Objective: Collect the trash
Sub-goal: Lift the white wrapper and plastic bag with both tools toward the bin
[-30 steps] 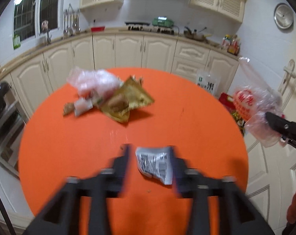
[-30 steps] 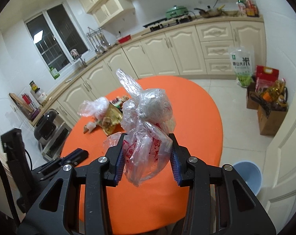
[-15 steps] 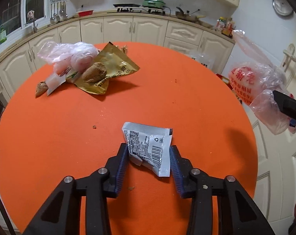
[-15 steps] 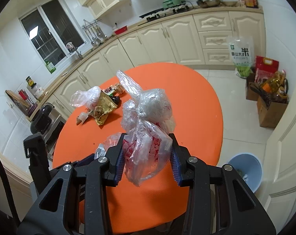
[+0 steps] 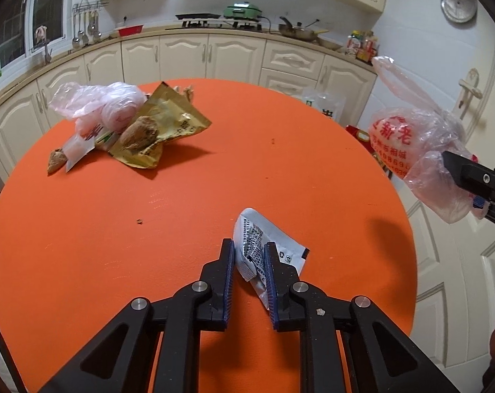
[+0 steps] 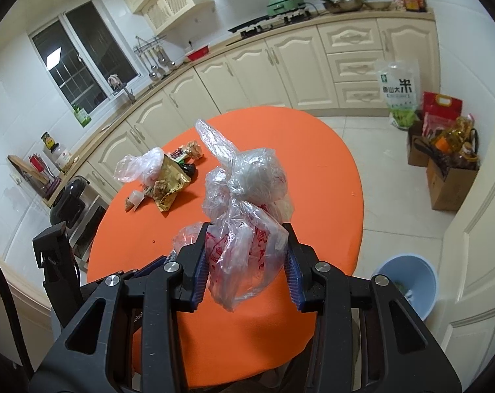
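My left gripper (image 5: 249, 255) is shut on a crumpled white printed wrapper (image 5: 252, 242), pinched between its blue pads at the near side of the round orange table (image 5: 214, 180). My right gripper (image 6: 244, 255) is shut on a knotted clear plastic bag with red print (image 6: 244, 216), held up in the air beside the table's right edge; the same plastic bag (image 5: 408, 144) shows at the right of the left wrist view. A pile of trash stays at the table's far left: a pinkish plastic bag (image 5: 106, 104), a gold foil packet (image 5: 162, 131) and small scraps (image 5: 57, 160).
A blue waste bin (image 6: 408, 281) stands on the tiled floor to the right of the table. Cardboard boxes with bottles (image 6: 444, 163) and a rice bag (image 6: 398, 95) sit by the cream cabinets (image 6: 280, 65). A white door (image 6: 476, 245) is at the right.
The left gripper's jaws have come together on the white wrapper, crumpling it upright, after moving forward and down over it. The right gripper with its bag has stayed put.
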A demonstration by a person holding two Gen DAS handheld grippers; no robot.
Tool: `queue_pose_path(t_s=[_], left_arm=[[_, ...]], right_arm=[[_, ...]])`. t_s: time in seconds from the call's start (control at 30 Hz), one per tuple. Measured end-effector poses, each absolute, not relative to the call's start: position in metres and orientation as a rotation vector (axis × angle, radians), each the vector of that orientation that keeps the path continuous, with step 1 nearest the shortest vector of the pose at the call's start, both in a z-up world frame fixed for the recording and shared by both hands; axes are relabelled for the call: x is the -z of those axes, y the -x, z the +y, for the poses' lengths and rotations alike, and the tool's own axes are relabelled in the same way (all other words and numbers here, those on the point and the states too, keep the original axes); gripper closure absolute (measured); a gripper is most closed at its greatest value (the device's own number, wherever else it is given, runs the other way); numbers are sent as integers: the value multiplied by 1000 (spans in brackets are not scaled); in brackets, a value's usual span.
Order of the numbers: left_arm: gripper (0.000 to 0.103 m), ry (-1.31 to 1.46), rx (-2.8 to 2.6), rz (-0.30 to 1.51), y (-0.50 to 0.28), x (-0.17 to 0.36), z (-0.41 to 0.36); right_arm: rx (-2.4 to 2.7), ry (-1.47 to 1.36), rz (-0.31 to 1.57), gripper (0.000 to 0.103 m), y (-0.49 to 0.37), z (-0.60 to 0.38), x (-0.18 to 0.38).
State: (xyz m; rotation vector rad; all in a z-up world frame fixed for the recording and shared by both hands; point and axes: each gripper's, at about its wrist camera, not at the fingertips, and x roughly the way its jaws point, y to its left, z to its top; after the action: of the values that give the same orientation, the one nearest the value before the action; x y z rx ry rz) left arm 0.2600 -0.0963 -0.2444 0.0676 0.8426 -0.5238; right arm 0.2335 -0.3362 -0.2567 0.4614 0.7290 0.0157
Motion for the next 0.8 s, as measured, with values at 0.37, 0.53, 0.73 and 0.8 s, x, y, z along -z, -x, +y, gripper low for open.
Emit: queue_pose_path(t_s=[0.37,0.53,0.73,0.8], left_arm=[[83,-137,533,836,-257,248,-127],[90,-112,558,829,-252,246,-125],[91,-94,572,811,-247,238,-127],[91,-91,577,796,-245,232,-130]], right_arm=[[4,-479,728,66,-226,-344,259],[14,-481,720,66,-223,-348,255],[28,-487,708,66,-219,-356,252],[29,-491,702,66,-217,-361,251]])
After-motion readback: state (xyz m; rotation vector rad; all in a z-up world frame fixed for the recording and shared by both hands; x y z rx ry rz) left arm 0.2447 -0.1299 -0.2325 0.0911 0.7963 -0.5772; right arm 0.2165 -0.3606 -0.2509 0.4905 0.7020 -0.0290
